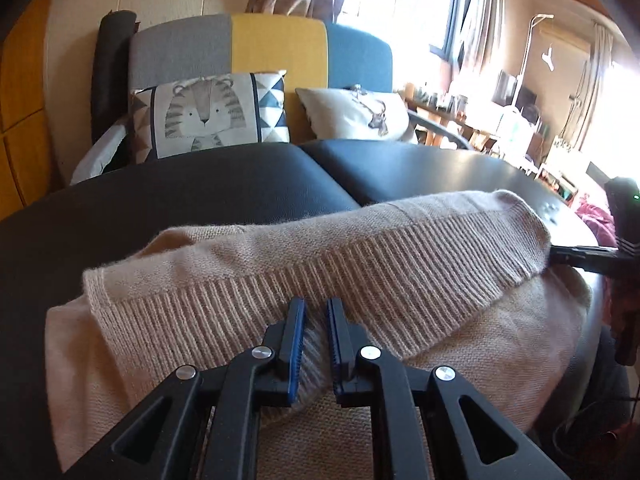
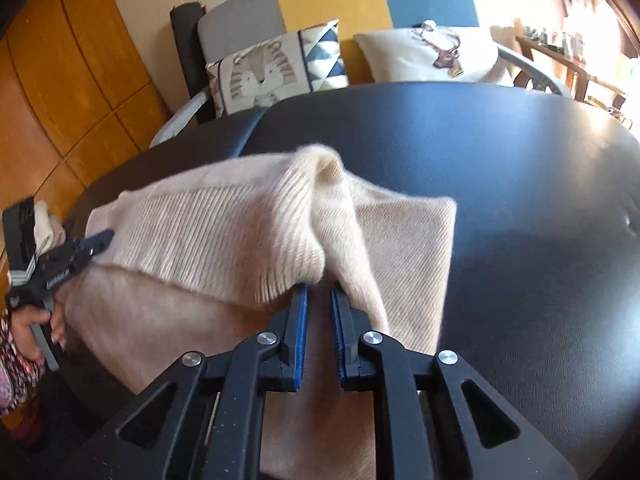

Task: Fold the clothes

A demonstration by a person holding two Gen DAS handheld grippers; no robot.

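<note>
L gripper (image 1: 314,312): blue-padded fingers (image 1: 297,344) clamped on the ribbed hem (image 1: 360,264) of a beige knit sweater (image 1: 500,340), a pinch of knit bunched between them. R gripper (image 2: 319,300): fingers close together at the other end of the same hem; fabric covers the tips, so can't tell for sure whether they pinch it. The hem band is lifted and stretched between the two grippers, w/ the rest of the sweater lying flat beneath on a black padded surface (image 2: 520,160), toward its near edge. In the right wrist view a hand (image 2: 40,328) w/ patterned sleeve holds the L gripper's handle. Beyond the far edge: a grey/yellow/blue sofa (image 1: 280,40) w/ a tiger cushion (image 1: 204,116) and a deer cushion (image 1: 360,114).
</note>
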